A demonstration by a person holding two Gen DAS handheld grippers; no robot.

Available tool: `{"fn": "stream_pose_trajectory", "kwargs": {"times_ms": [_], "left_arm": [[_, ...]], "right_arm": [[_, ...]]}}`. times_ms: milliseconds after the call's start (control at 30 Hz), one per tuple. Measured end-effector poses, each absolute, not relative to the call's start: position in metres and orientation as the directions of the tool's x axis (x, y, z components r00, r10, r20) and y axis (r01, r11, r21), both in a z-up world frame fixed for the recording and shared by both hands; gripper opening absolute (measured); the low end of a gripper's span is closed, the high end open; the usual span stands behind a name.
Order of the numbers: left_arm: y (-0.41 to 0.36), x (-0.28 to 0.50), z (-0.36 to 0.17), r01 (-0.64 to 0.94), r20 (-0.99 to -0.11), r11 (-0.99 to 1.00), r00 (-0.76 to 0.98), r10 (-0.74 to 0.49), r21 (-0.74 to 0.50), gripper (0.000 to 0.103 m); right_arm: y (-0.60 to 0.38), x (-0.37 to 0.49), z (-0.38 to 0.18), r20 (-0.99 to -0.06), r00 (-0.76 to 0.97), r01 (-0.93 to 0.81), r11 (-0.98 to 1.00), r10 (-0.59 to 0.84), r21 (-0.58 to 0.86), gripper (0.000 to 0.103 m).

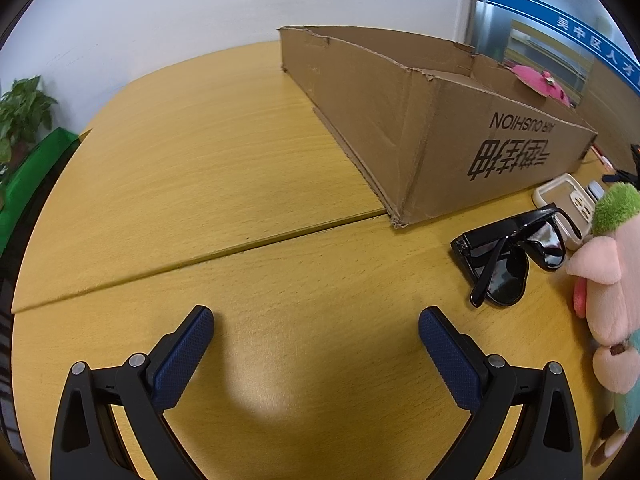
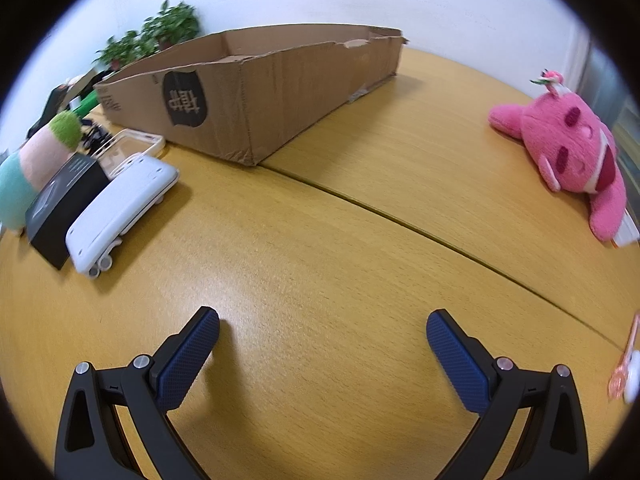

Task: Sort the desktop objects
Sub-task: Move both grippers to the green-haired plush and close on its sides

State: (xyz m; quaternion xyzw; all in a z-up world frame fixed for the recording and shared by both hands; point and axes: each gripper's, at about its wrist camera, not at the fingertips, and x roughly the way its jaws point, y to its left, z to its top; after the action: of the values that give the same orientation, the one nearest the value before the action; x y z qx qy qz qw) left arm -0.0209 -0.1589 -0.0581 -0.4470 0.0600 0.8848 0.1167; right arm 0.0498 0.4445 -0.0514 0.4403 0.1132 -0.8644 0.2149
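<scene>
Both my claws wide, empty, low over bench (image 1: 200,184): left claw (image 1: 316,330), right claw (image 2: 323,330). Sunglasses (image 1: 508,256) right of left claw, near box (image 1: 420,120). I'd straddle frame, close gently, lift clear over box wall.

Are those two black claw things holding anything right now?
No. The left hand-held gripper and the right hand-held gripper both stand open over the bare wooden table, with nothing between their fingers.
</scene>
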Motion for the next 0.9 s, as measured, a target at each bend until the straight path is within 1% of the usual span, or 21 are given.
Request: {"fn": "stream_pose_trajectory", "kwargs": {"times_ms": [100,133,167,233,267,333,400,467,567,633,700,733,833,900], "left_arm": [[-0.151,-0.007,-0.045,-0.206,-0.779,-0.978,-0.618,0.102,0.035,0.103],[-0.148,0.003,-0.035,-0.201,-0.75,-0.979,-0.651,0.112,0.028,0.103],[-0.146,0.018,-0.022,-0.21,-0.706,-0.978,-0.693,0.148,0.001,0.103],[-0.141,0.046,0.001,-0.229,-0.621,-0.971,-0.751,0.224,-0.073,0.103],[-0.137,0.058,0.011,-0.222,-0.598,-0.969,-0.765,0.24,-0.106,0.103],[-0.127,0.073,0.025,-0.217,-0.588,-0.967,-0.768,0.253,-0.133,0.103],[-0.111,0.089,0.038,-0.234,-0.571,-0.963,-0.776,0.269,-0.136,0.103],[-0.094,0.101,0.05,-0.224,-0.553,-0.966,-0.792,0.258,-0.13,0.103],[-0.073,0.116,0.064,-0.235,-0.526,-0.962,-0.805,0.274,-0.141,0.103],[-0.056,0.122,0.076,-0.232,-0.509,-0.962,-0.816,0.273,-0.144,0.103],[-0.045,0.127,0.083,-0.207,-0.508,-0.97,-0.826,0.243,-0.128,0.103],[-0.04,0.129,0.085,-0.209,-0.509,-0.97,-0.825,0.244,-0.127,0.103],[-0.026,0.13,0.087,-0.281,-0.522,-0.944,-0.787,0.328,-0.171,0.103],[-0.02,0.124,0.082,-0.296,-0.558,-0.933,-0.748,0.36,-0.205,0.103]], "right_arm": [[0.443,0.053,-0.052,-0.809,-0.539,0.405,-0.914,-0.232,-0.007,0.103],[0.445,0.04,-0.059,-0.811,-0.542,0.385,-0.923,-0.22,-0.008,0.103],[0.442,0.041,-0.058,-0.825,-0.533,0.343,-0.939,-0.188,-0.007,0.103],[0.436,0.035,-0.055,-0.855,-0.5,0.284,-0.959,-0.14,-0.009,0.103],[0.429,0.038,-0.051,-0.864,-0.491,0.244,-0.97,-0.108,-0.017,0.103],[0.417,0.049,-0.04,-0.845,-0.524,0.23,-0.973,-0.106,-0.021,0.103],[0.394,0.067,-0.019,-0.8,-0.58,0.25,-0.968,-0.156,0.008,0.103],[0.368,0.082,-0.001,-0.76,-0.616,0.279,-0.96,-0.206,0.034,0.103],[0.328,0.098,0.02,-0.713,-0.648,0.338,-0.94,-0.266,0.043,0.103],[0.308,0.105,0.035,-0.679,-0.669,0.345,-0.935,-0.304,0.078,0.103],[0.287,0.111,0.052,-0.641,-0.677,0.349,-0.925,-0.362,0.154,0.103],[0.279,0.111,0.058,-0.629,-0.68,0.356,-0.919,-0.378,0.169,0.103],[0.252,0.127,0.078,-0.57,-0.708,0.402,-0.901,-0.417,0.161,0.103],[0.231,0.136,0.082,-0.542,-0.702,0.432,-0.881,-0.461,0.191,0.102]]}}
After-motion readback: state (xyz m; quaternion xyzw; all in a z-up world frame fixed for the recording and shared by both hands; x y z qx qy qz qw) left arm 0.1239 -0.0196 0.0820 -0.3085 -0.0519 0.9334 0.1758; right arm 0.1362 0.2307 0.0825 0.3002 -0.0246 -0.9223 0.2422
